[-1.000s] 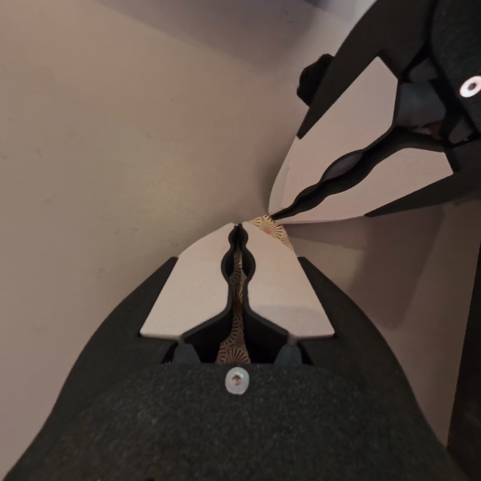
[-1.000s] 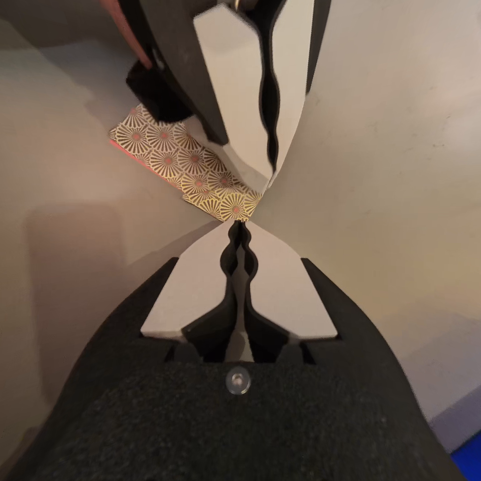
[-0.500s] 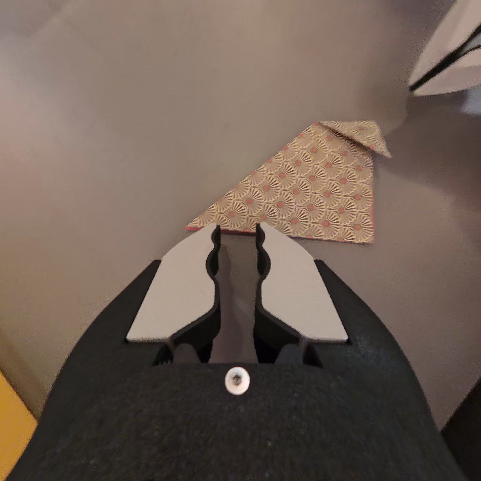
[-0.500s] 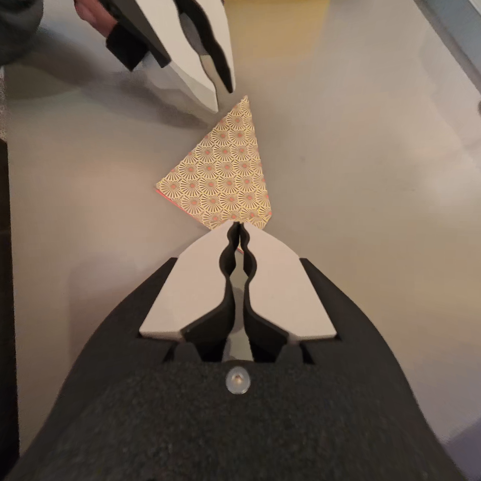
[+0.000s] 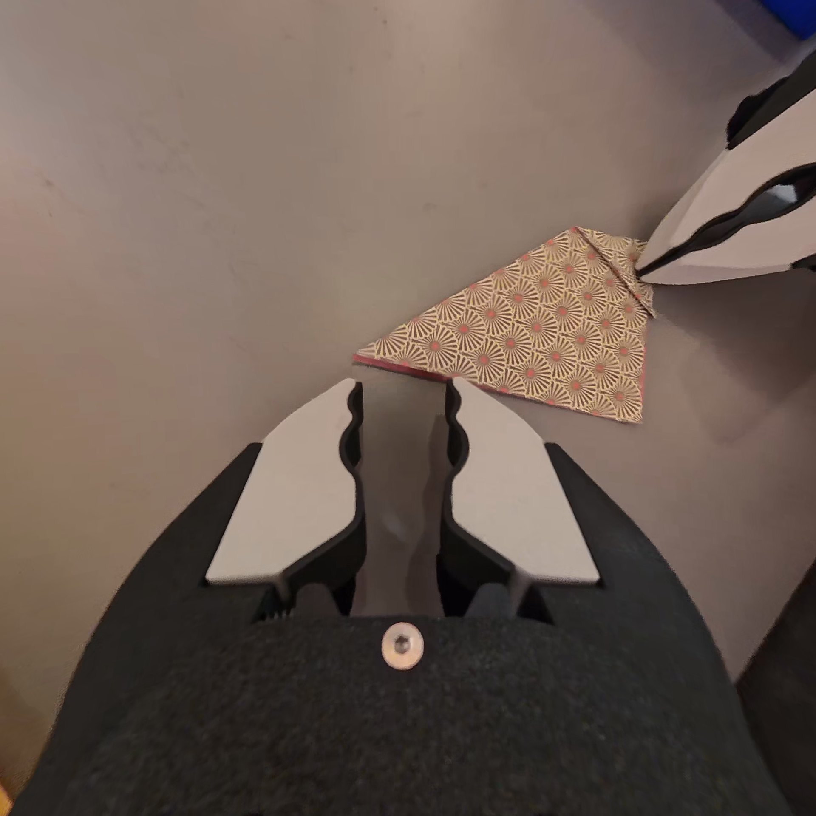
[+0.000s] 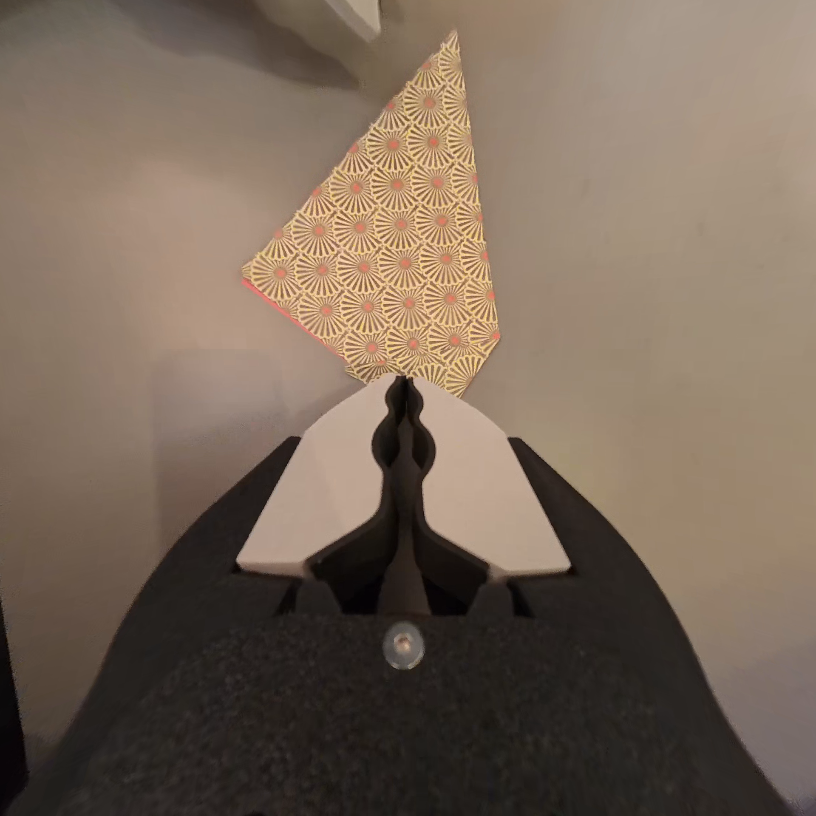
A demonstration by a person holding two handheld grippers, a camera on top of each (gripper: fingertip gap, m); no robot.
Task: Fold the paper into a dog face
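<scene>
The paper [image 5: 552, 326] is folded into a triangle, patterned gold with red dots and a red underside, and lies flat on the grey table [image 5: 221, 176]. Its far corner is folded over into a small flap. My left gripper [image 5: 402, 388] is open and empty, just short of the paper's near left edge. My right gripper [image 6: 404, 380] is shut, its tips touching the folded flap of the paper [image 6: 397, 247]. It also shows in the left wrist view [image 5: 642, 267], tips resting on that flap. A white finger of the left gripper [image 6: 362, 22] shows at the top of the right wrist view.
A blue thing [image 5: 808, 26] sits at the far right corner. The table's dark edge [image 5: 786, 662] runs down the right side. A dark strip [image 6: 9, 662] borders the table at the left of the right wrist view. Across from one pair of fingers to the other is roughly 15 centimeters.
My left gripper let go of the paper, opened and drew back. The paper now lies flat. My right gripper stayed shut, lifted away, then came back onto the folded corner.
</scene>
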